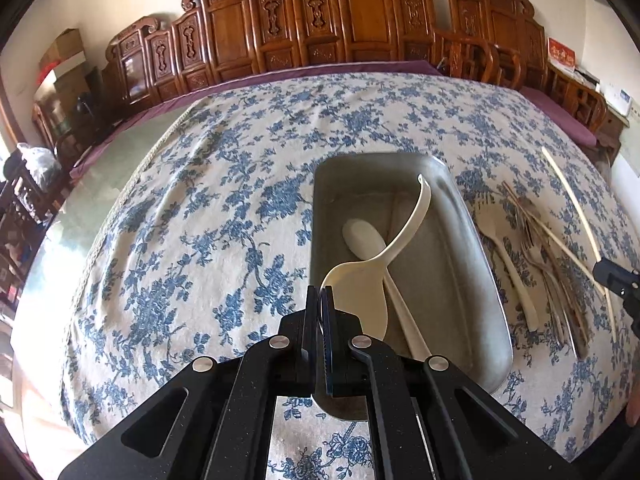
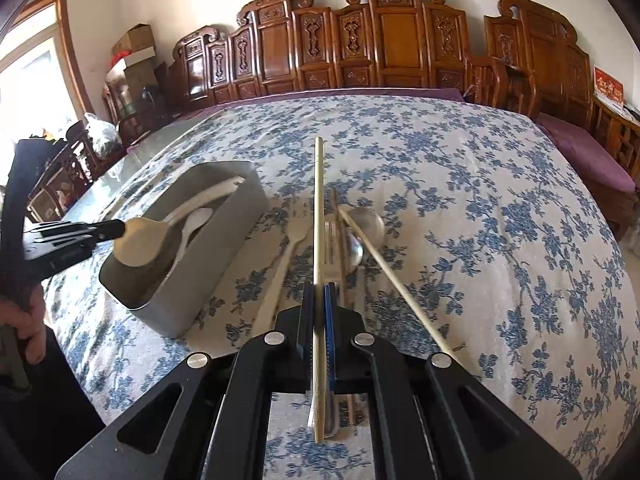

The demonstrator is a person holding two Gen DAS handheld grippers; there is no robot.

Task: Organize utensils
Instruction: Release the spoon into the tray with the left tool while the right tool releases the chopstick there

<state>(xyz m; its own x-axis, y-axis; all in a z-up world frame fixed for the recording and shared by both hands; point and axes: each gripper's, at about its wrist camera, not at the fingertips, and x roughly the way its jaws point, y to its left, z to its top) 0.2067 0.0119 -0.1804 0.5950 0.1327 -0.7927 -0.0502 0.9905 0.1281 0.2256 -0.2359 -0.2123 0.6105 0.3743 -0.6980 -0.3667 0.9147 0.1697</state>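
In the left wrist view, the left gripper (image 1: 319, 294) sits at 6 o'clock with its jaws pinched nearly together on the rim of a cream rice paddle (image 1: 358, 292). The paddle's broad blade lies just right of the fingertips, and its curved handle runs up toward 1 o'clock, above the grey metal tray (image 1: 472, 248). Under it, inside the tray, a white spoon (image 1: 366, 240) lies with its bowl toward 12 o'clock. Right of the tray, at 3 o'clock on the blue-flowered tablecloth (image 1: 200, 220), lie a cream fork (image 1: 504, 248), metal forks (image 1: 548, 276) and loose chopsticks (image 1: 560, 240).

In the right wrist view, the right gripper (image 2: 318, 296) is clamped tight on a pale chopstick (image 2: 319, 208), which passes between the fingers and points straight to 12 o'clock. Beyond the fingertips a second chopstick (image 2: 396, 280) slants toward 4 o'clock across two metal spoons (image 2: 360, 236). A carved wooden bench (image 2: 360, 48) lines the far wall.
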